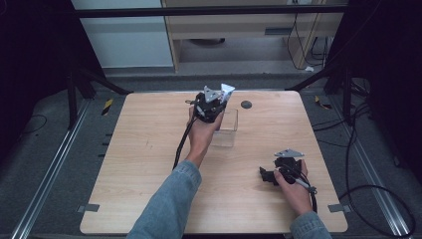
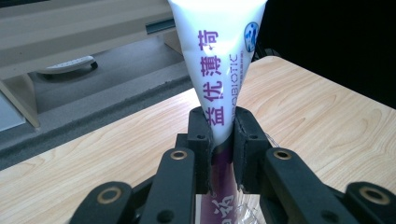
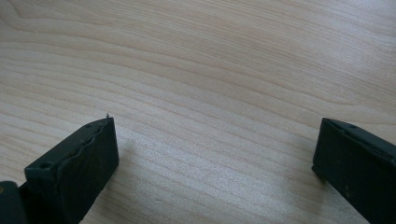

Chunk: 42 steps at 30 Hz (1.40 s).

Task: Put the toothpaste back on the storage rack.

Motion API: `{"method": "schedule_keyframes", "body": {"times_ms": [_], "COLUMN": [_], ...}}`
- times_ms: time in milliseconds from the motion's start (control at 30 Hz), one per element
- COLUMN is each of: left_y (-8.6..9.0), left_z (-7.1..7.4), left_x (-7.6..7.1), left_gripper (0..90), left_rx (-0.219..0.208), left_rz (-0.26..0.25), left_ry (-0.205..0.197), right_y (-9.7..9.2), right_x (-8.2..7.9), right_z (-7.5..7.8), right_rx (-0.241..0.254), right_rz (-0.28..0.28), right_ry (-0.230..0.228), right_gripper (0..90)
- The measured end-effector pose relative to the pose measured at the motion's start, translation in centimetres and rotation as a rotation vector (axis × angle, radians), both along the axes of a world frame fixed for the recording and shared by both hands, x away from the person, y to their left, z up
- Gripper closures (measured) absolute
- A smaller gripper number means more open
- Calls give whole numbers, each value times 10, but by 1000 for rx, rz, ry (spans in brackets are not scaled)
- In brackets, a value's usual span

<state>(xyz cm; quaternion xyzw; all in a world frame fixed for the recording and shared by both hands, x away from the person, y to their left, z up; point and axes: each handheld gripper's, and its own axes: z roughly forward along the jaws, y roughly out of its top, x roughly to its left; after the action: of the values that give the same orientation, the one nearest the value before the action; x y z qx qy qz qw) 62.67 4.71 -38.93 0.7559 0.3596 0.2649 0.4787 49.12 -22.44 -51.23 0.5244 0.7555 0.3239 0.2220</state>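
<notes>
1. I pinch the white tube near its middle in my left gripper, its flat crimped end raised, above the clear box, so I judge it is going in.
2. Purple print reads "益优薄荷" and "PROBIOTIC".
3. My right gripper idles wide apart over bare tabletop, holding nothing.

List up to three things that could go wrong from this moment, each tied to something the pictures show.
1. The left gripper pinches the white tube on a narrow stretch, its wide end above the jaws; it may swing or slip.
2. The clear box beside that hand looks light; a knock could shift it.
3. The right gripper rests open over bare table, too far off to steady anything.
</notes>
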Motion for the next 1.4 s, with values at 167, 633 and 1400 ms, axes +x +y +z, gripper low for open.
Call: {"method": "schedule_keyframes", "body": {"times_ms": [167, 633, 1400], "left_y": [-3, -9, -12], "left_z": [-3, -11, -16], "left_x": [-1, -7, -12], "left_gripper": [787, 787, 787], "left_rx": [25, 83, 106], "left_rz": [-6, -25, -36], "left_ry": [4, 18, 49], "right_y": [0, 0, 0], "right_x": [0, 0, 0], "right_z": [0, 0, 0], "right_rx": [0, 0, 0], "right_rz": [0, 0, 0], "right_ry": [0, 0, 0], "right_gripper": [4, 4, 4]}}
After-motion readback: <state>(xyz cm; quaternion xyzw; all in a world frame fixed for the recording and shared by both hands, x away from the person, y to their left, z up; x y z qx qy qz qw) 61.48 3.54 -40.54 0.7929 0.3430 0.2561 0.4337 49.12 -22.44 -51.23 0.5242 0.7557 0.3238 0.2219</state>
